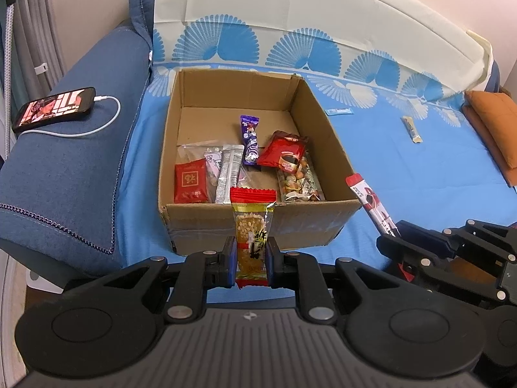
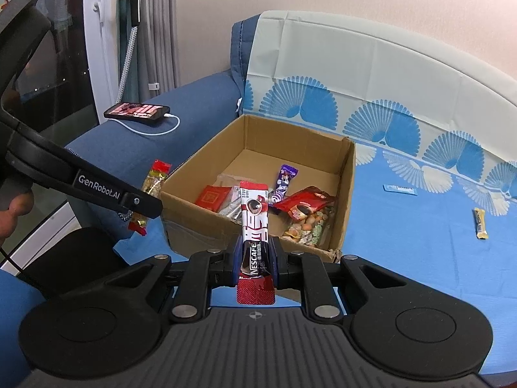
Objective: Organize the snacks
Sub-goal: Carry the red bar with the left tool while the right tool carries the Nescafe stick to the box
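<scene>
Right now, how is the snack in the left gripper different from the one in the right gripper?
The left gripper holds a rice cracker bar: clear wrapper, golden puffed grains showing, red crimped ends. The right gripper holds a Nescafe coffee stick: opaque red, white and dark print, nothing inside visible. Both are slim packets, clamped near the lower end, pointing toward the cardboard box.

Snacks: two held, rest boxed

Peanut bar (image 1: 251, 236) and Nescafé stick (image 2: 256, 226) upright, clamped at 6 o'clock; cardboard box (image 1: 307, 223) holds six packets; two sachets loose on bed at 2 o'clock.
</scene>
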Demonstrator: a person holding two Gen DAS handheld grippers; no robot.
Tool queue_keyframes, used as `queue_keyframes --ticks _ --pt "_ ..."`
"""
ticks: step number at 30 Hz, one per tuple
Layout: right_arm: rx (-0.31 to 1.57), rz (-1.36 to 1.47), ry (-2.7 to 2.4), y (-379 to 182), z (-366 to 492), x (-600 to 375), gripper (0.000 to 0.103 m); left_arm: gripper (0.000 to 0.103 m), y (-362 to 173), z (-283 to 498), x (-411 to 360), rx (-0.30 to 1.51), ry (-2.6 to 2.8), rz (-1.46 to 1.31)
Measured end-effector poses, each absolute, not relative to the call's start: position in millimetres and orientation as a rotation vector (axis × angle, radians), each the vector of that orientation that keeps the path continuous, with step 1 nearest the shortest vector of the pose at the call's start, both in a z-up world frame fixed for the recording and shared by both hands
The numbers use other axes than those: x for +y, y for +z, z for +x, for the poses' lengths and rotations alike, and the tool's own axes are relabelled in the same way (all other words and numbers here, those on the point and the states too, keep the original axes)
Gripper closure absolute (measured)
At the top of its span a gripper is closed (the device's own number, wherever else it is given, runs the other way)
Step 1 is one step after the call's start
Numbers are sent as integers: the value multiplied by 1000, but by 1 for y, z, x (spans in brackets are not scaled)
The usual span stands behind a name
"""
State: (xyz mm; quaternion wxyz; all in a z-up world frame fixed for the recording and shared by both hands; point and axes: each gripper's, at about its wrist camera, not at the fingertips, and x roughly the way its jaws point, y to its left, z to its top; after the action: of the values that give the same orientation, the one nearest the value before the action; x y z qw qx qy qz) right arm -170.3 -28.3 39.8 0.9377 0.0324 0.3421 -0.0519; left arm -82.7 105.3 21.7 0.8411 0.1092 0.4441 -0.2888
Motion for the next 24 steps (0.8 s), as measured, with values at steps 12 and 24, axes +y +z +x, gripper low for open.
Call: queue_keyframes --ticks 12,24 --pt "698 80 -126 43 -153 -35 84 84 28 -58 108 916 -591 217" --pt "683 101 -132 45 -125 -47 84 84 46 -21 87 852 -576 212"
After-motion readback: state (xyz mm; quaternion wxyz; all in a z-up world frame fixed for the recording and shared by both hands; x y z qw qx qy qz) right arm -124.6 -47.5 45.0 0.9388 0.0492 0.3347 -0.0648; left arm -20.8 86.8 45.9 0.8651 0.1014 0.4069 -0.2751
